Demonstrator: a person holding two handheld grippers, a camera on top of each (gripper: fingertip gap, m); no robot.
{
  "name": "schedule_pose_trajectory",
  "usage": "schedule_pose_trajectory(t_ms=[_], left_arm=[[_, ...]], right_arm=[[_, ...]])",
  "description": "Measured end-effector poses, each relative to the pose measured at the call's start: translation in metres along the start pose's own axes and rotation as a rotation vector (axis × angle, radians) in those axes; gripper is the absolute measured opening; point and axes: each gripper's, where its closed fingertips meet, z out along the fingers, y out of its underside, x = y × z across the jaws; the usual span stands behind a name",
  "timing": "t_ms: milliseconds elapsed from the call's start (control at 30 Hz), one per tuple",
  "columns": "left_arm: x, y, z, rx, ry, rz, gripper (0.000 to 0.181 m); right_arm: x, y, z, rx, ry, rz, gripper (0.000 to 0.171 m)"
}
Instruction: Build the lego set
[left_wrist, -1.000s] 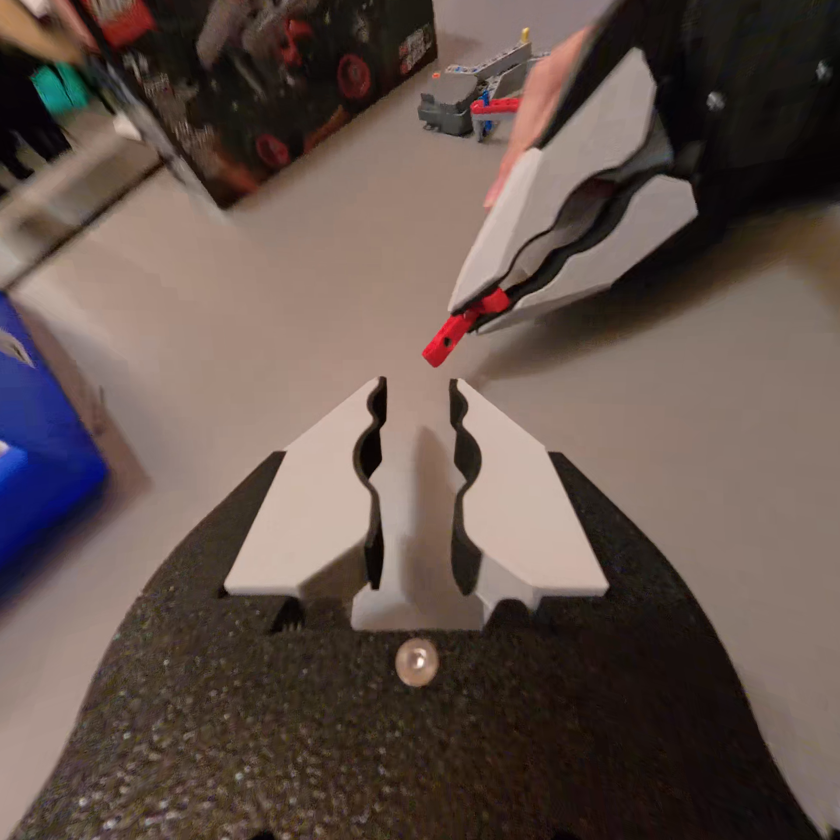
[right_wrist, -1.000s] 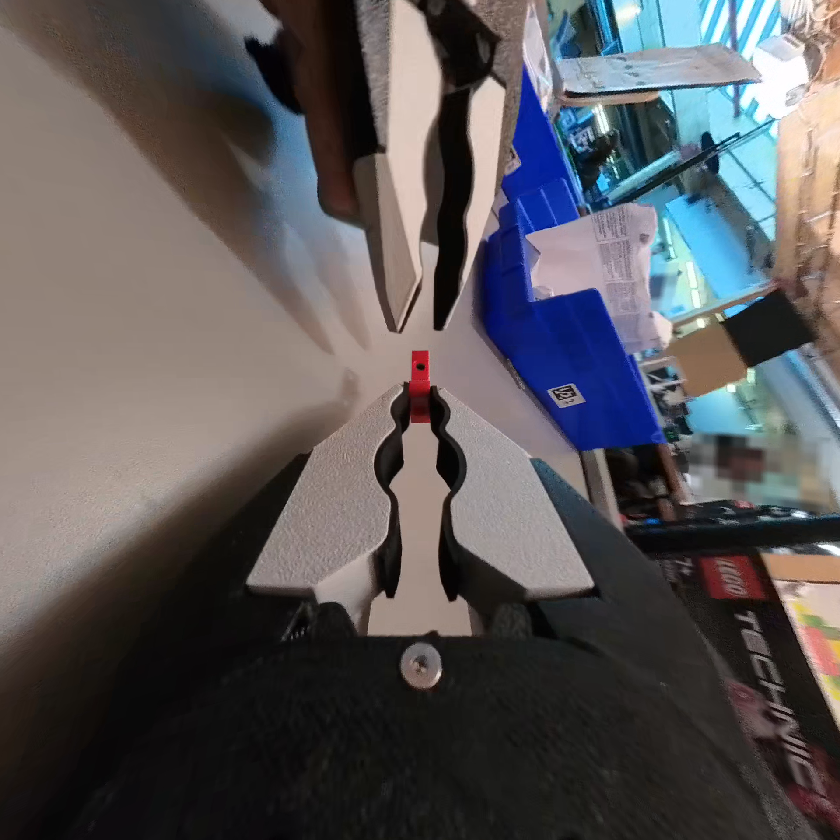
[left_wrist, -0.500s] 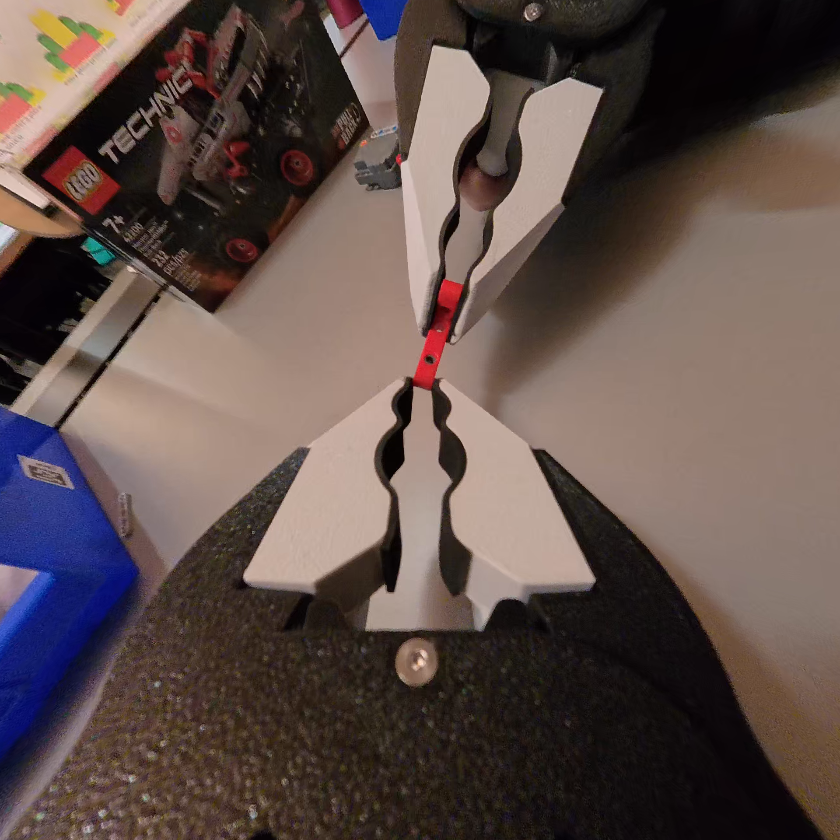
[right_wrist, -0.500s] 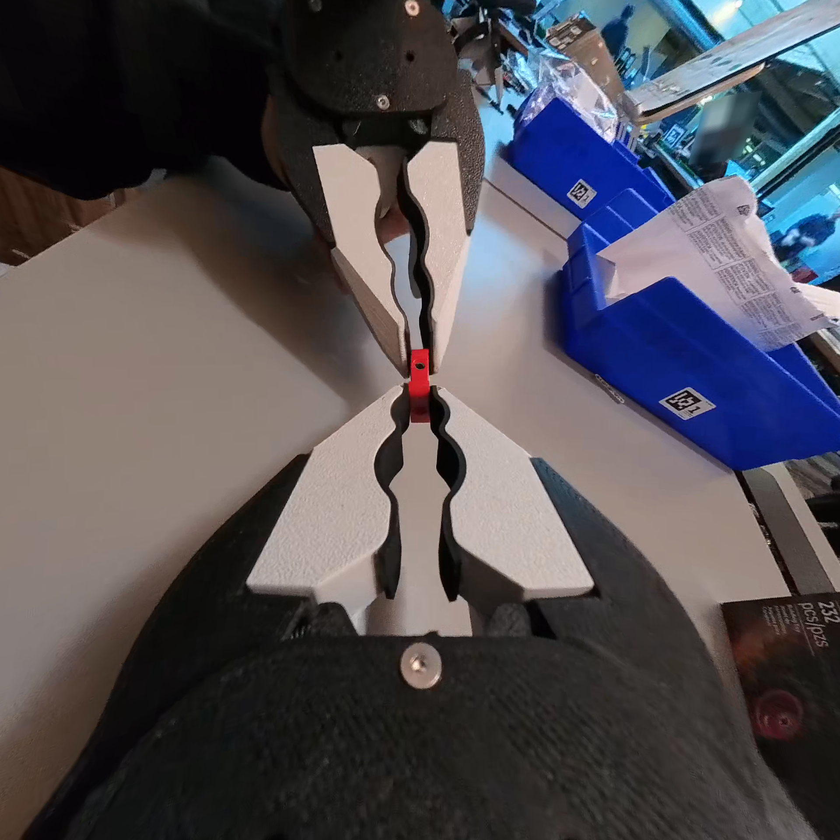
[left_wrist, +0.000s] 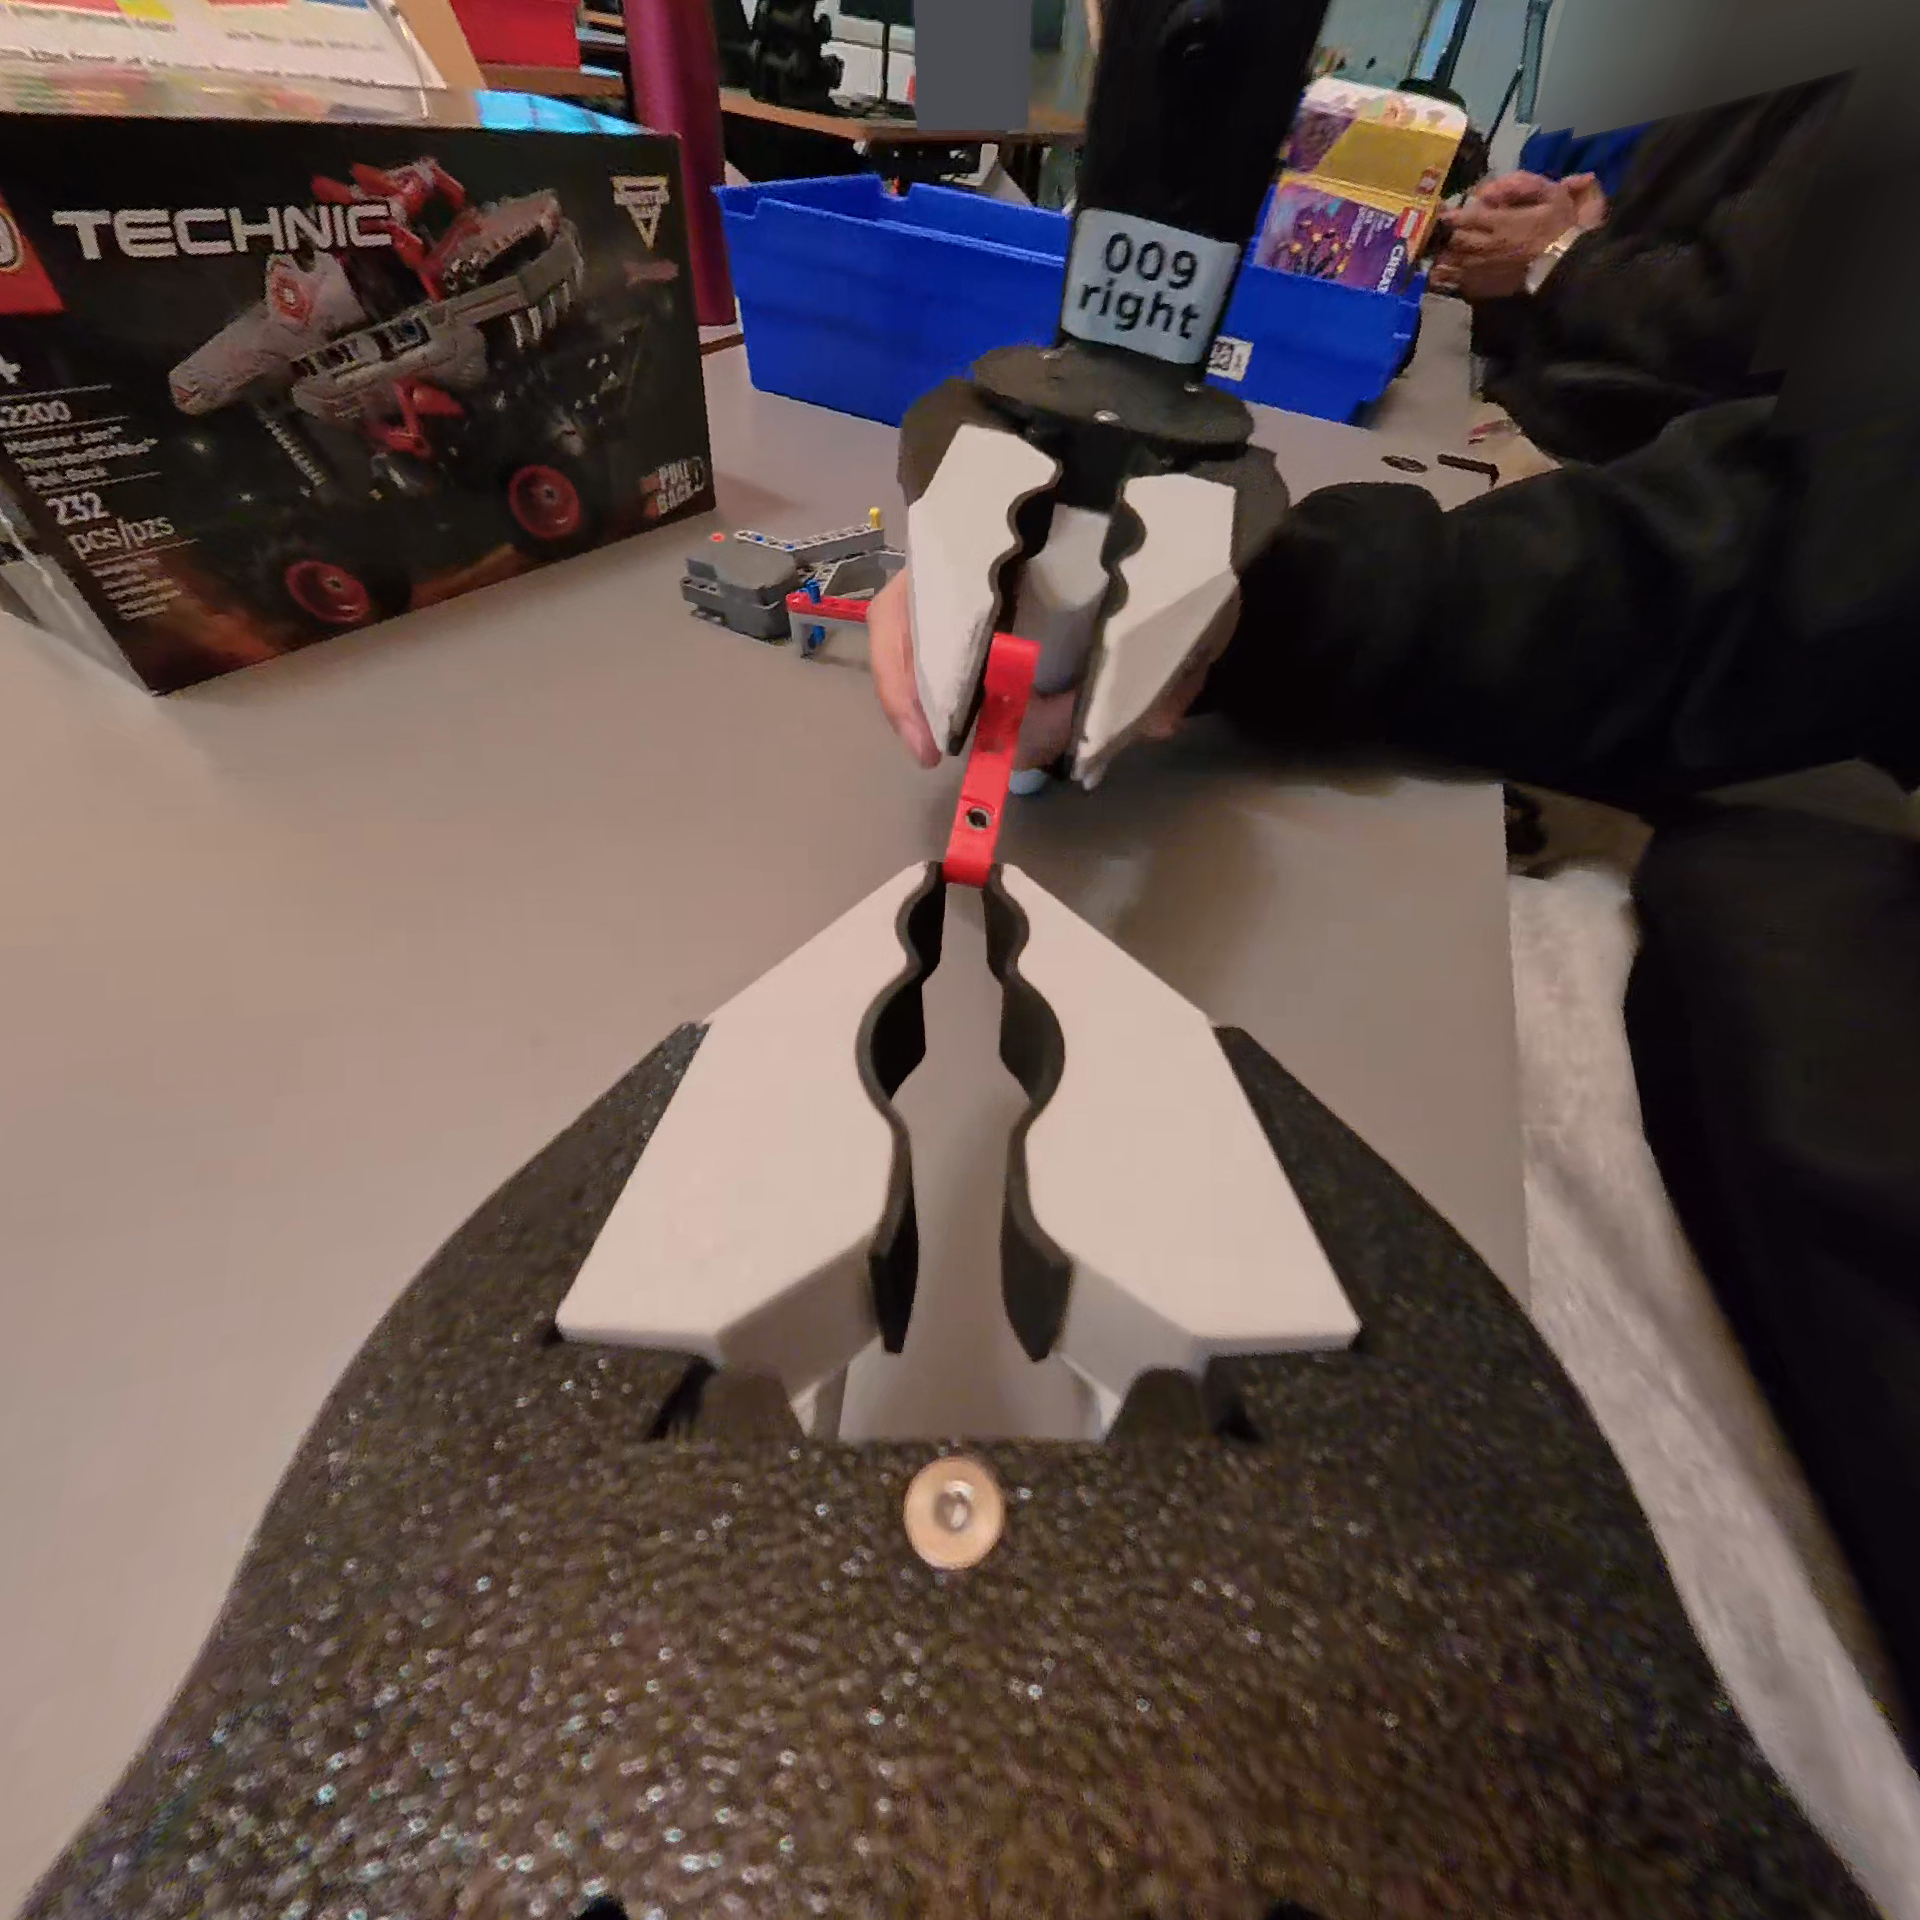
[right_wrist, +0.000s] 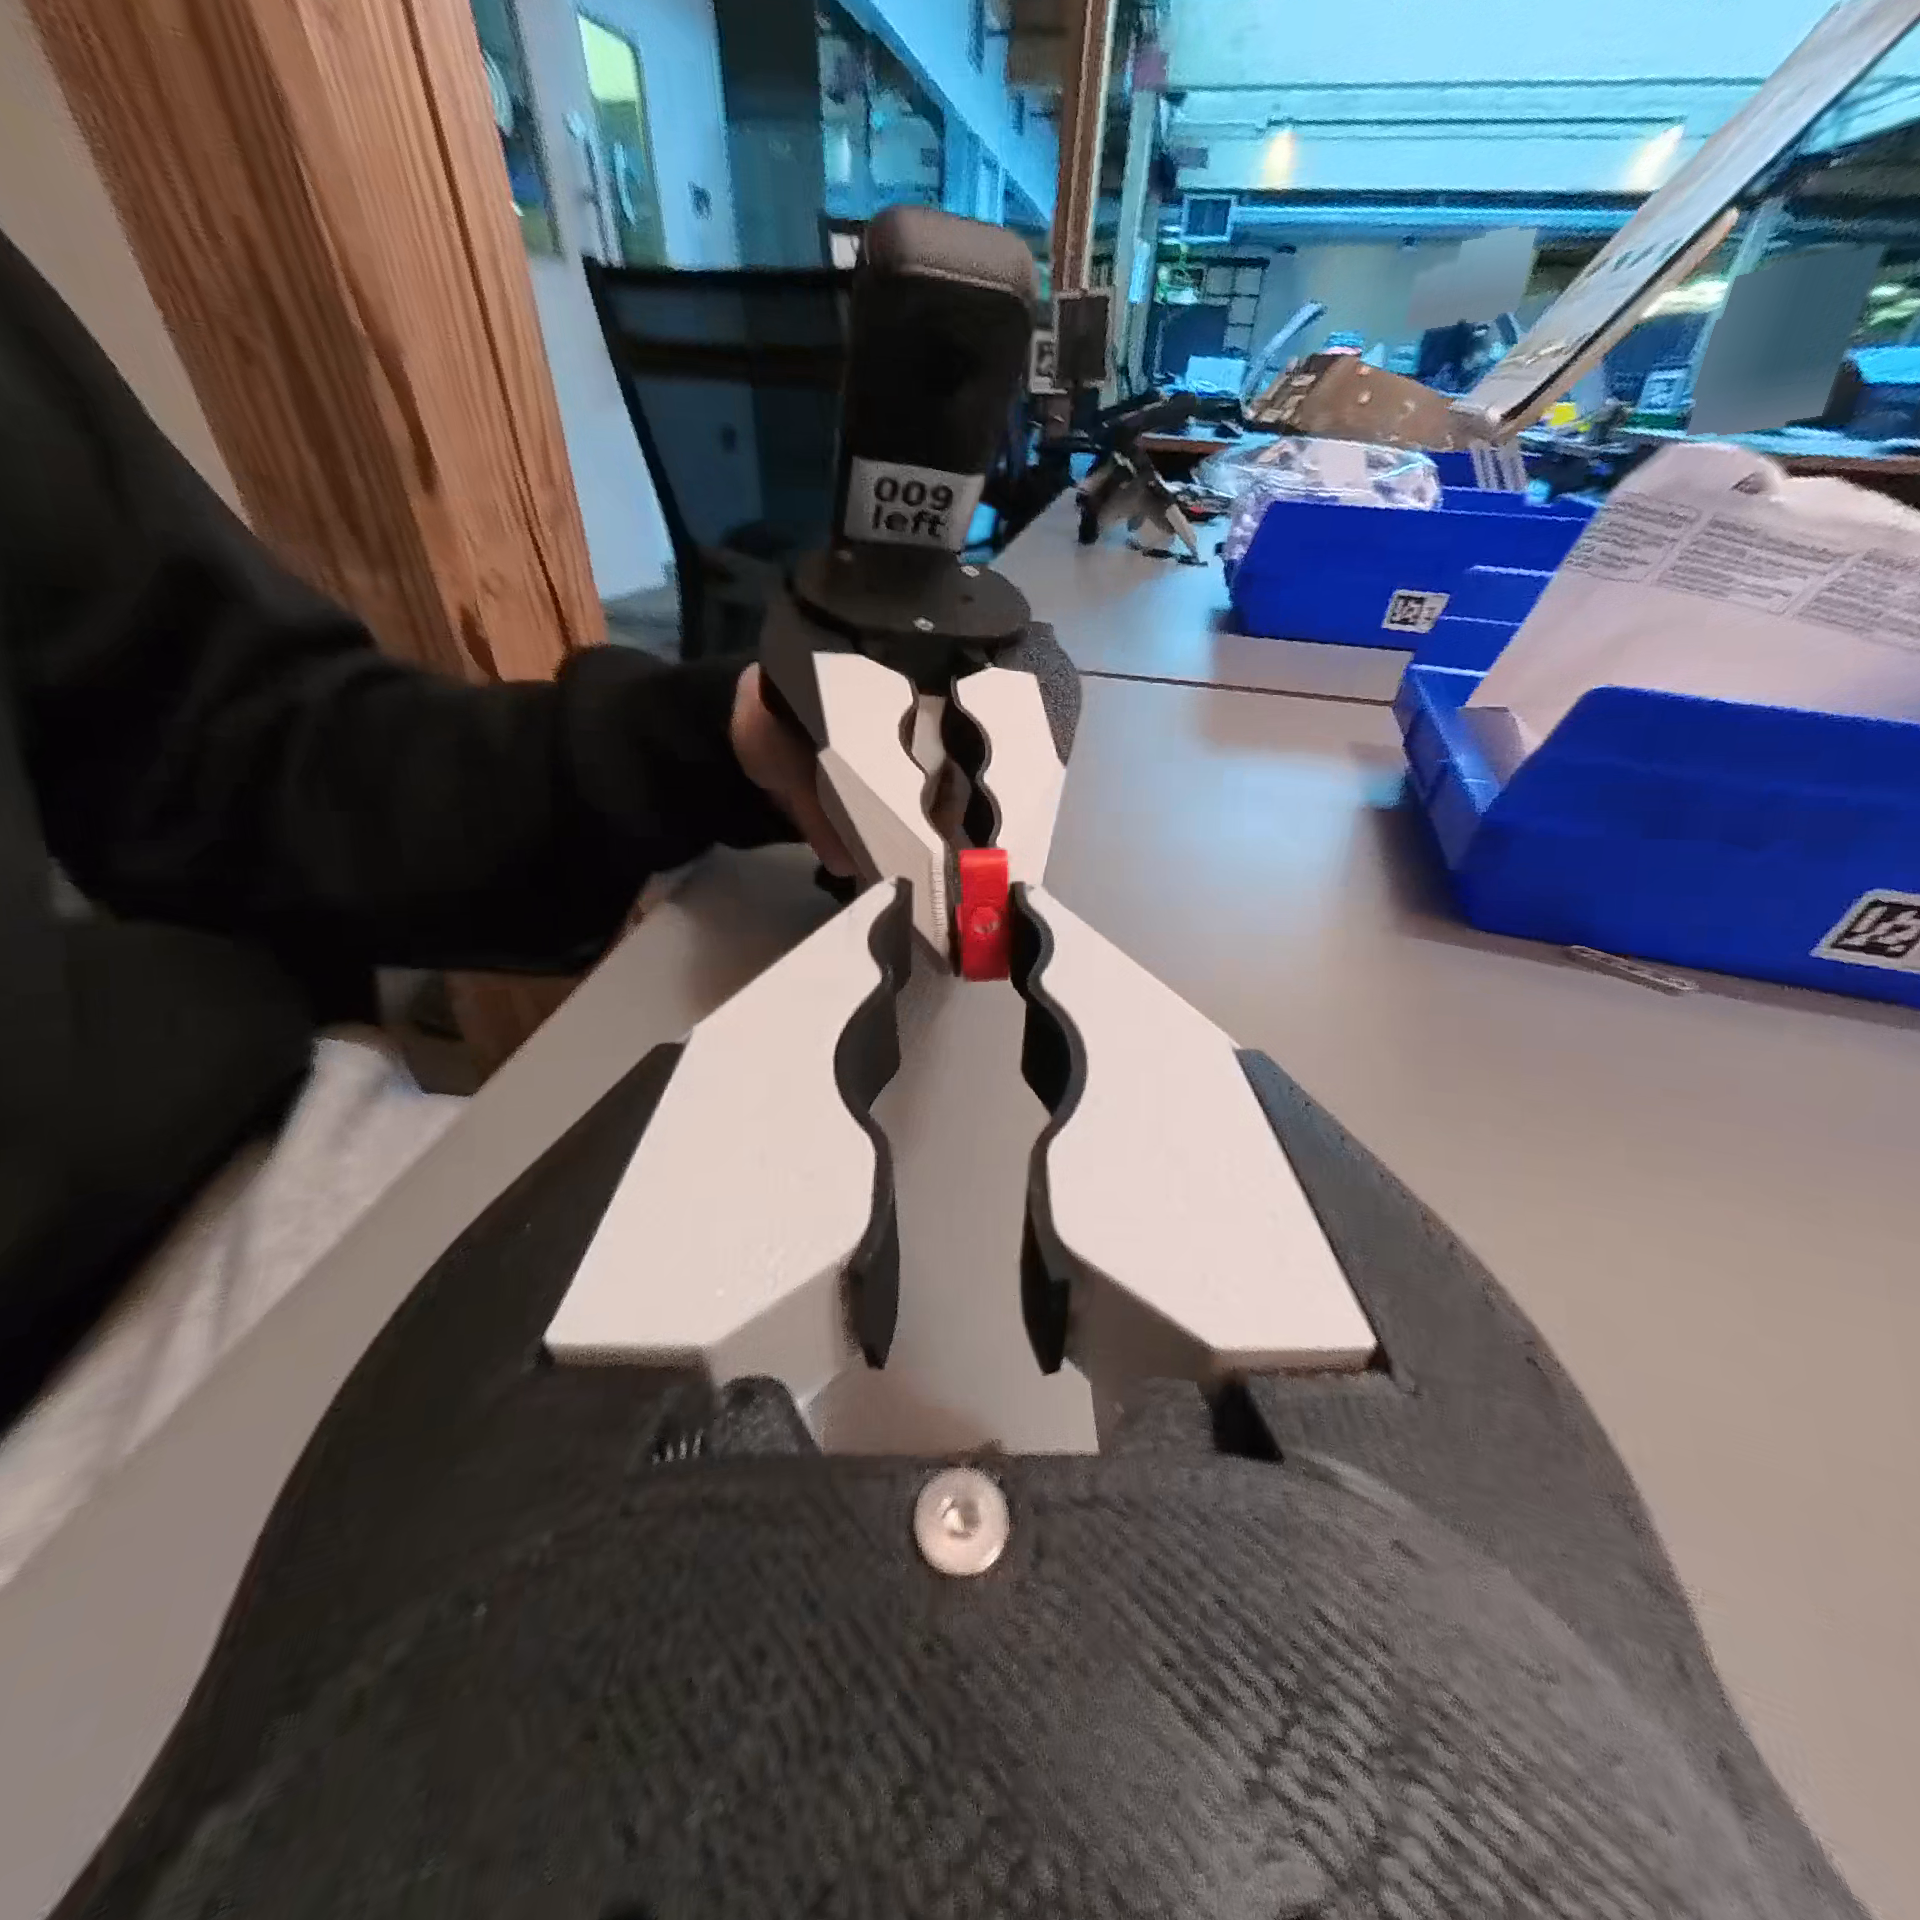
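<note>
Table (left_wrist: 416, 935) is matte grey and now sits level in both views; half a second ago it was tilted. Upper left of the left wrist view: glossy dark set box (left_wrist: 343, 384); beside it at upper centre, a blue plastic bin (left_wrist: 883, 281). More blue bins (right_wrist: 1683, 821) with a printed sheet fill the right of the right wrist view, and a wood post the upper left. The partly built grey model (left_wrist: 790, 582) sits mid-frame behind the right gripper (left_wrist: 1013, 758), whose white wedge fingers have since parted wide; the red beam (left_wrist: 987, 769) only leans on one. I see my left gripper (left_wrist: 964, 878) pinched narrow on the beam's lower end, black wavy pads gripping it. In the right wrist view the beam (right_wrist: 982, 914) sits dead centre between both tools, left gripper (right_wrist: 961, 894) tip crossing the right gripper (right_wrist: 961, 914).
</note>
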Motion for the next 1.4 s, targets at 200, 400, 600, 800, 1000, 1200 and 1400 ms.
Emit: schedule_pose_trajectory(t_ms=[200, 400, 600, 800, 1000, 1200, 1400], left_arm=[[0.001, 0.000, 0.002, -0.002, -0.002, 0.008, 0.005], [0.001, 0.004, 0.003, -0.041, -0.017, 0.027, 0.005], [0.002, 0.004, 0.001, -0.054, -0.016, 0.042, 0.005], [0.005, 0.006, 0.001, -0.076, -0.004, 0.060, 0.005], [0.005, 0.012, 0.003, -0.096, 0.001, 0.057, 0.005], [0.000, 0.009, 0.002, -0.066, -0.023, 0.030, 0.008], [-0.010, 0.003, -0.004, -0.001, -0.039, -0.114, 0.046]], right_arm=[[0.006, 0.009, 0.003, -0.064, 0.034, 0.026, 0.011], [0.004, 0.017, 0.005, -0.122, 0.032, 0.011, 0.008], [0.004, 0.019, 0.005, -0.133, 0.041, 0.001, 0.011], [-0.002, 0.021, 0.006, -0.151, 0.016, -0.040, 0.007], [-0.002, 0.027, 0.008, -0.189, 0.024, -0.074, 0.007], [0.004, 0.027, 0.005, -0.188, 0.057, -0.086, 0.008], [0.013, 0.030, -0.004, -0.209, 0.208, -0.311, 0.007]])
